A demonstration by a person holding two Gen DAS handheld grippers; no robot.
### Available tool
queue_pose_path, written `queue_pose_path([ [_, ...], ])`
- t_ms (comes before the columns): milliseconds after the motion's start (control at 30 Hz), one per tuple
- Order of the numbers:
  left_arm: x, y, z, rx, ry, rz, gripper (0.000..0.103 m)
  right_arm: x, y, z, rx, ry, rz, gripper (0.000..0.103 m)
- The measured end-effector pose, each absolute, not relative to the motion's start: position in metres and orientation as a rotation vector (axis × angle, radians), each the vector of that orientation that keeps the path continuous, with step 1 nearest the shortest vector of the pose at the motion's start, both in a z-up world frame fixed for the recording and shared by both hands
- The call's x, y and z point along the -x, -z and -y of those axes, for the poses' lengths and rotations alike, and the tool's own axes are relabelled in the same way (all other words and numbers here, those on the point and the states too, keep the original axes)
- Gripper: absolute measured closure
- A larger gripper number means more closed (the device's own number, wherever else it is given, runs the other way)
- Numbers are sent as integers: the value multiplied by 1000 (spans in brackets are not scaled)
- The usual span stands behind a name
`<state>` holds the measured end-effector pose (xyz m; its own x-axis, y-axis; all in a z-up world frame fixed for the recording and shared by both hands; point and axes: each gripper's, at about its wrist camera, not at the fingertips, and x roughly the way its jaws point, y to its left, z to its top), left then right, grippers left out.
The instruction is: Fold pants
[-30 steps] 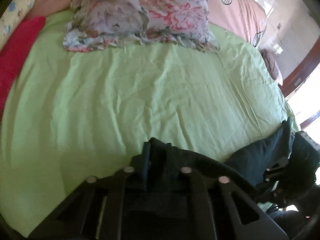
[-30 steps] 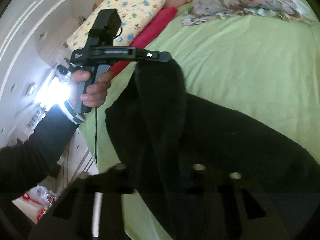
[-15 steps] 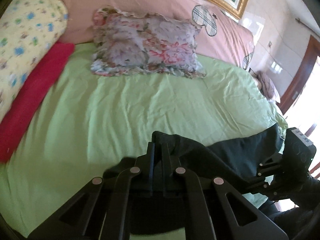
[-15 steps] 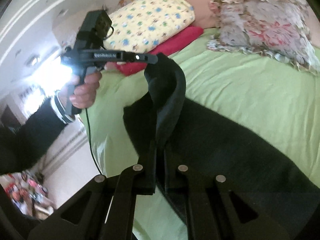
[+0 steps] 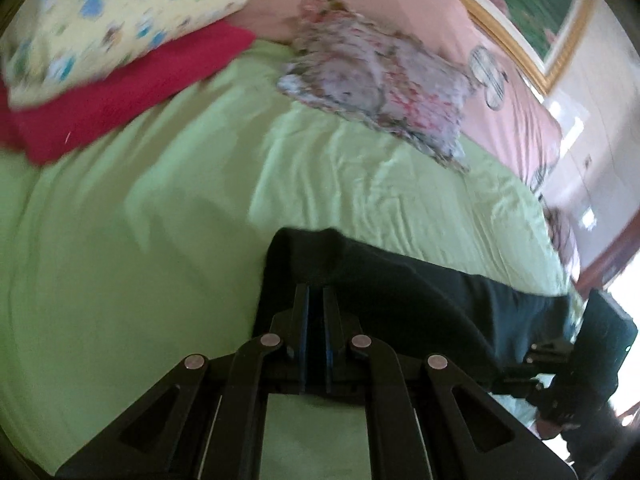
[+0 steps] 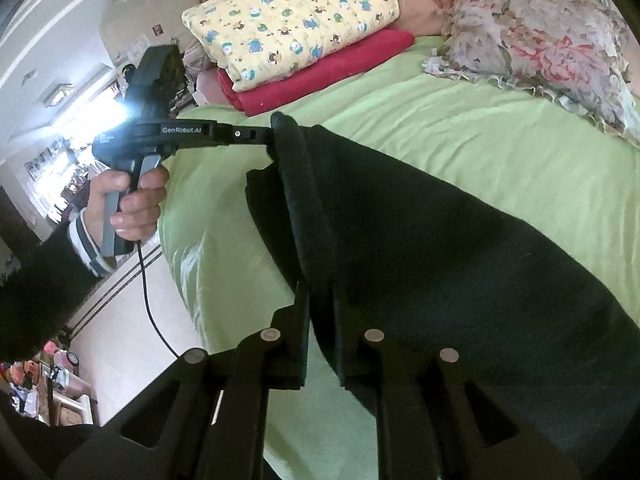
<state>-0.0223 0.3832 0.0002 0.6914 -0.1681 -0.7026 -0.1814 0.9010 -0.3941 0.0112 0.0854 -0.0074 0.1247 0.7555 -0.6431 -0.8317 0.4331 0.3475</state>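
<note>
Both tools grip the same black pants (image 6: 420, 240). In the right wrist view the left tool (image 6: 269, 136), held in a hand (image 6: 128, 204) with a dark sleeve and striped cuff, pinches one end of the garment's upper edge and holds it raised above the left edge of the bed (image 6: 500, 140). The right tool (image 6: 320, 292) is clenched on the same dark fold nearer the camera; its jaws have just been opening a little, with the cloth between them. From the left wrist view, the left tool (image 5: 316, 292) has its blue-lined fingers nearly together on the fabric, and the pants (image 5: 400, 292) run away to the right toward the right tool (image 5: 532, 360) near the bed's edge. Most of the garment lies draped over the green sheet along the near edge of the bed. At the head of the bed sit a floral pillow (image 6: 532, 36), a yellow printed quilt (image 6: 296, 16) and a folded red blanket (image 6: 320, 72) under it.
</note>
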Motion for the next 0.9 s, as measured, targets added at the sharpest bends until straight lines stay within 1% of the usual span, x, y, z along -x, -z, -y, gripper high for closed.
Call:
queue_pose_path([
  [33, 27, 2, -385, 484, -40, -818, 97, -12, 8, -86, 99, -1161, -876, 88],
  [133, 44, 4, -386, 543, -84, -812, 88, -10, 8, -85, 68, -1177, -886, 85],
  [200, 54, 1, -385, 569, -106, -788, 77, -9, 6, -85, 40, -1193, -886, 84],
  [233, 61, -2, -383, 583, -128, -773, 62, -9, 4, -85, 30, -1199, -885, 83],
  [267, 65, -3, -383, 592, -138, -762, 51, -7, 3, -84, 25, -1203, -883, 83],
  [367, 78, -9, -379, 654, -148, -726, 44, -7, -2, -82, 11, -1197, -868, 83],
  [467, 80, -10, -373, 696, -150, -727, 39, -10, -6, -77, -6, -1180, -859, 82],
  [533, 79, -9, -366, 685, -169, -746, 39, -13, -8, -71, -16, -1164, -853, 80],
  [567, 79, -8, -362, 676, -175, -754, 39, -15, -9, -68, -22, -1153, -850, 77],
  [600, 77, -7, -359, 673, -173, -763, 38, -17, -10, -65, -30, -1140, -846, 69],
  [633, 75, -4, -355, 668, -170, -778, 38, -20, -11, -60, -41, -1126, -839, 64],
  [733, 69, 5, -347, 659, -164, -815, 38, -32, -15, -45, -75, -1076, -819, 63],
  [900, 60, 24, -348, 664, -175, -854, 38, -70, -15, -21, -161, -980, -838, 63],
])
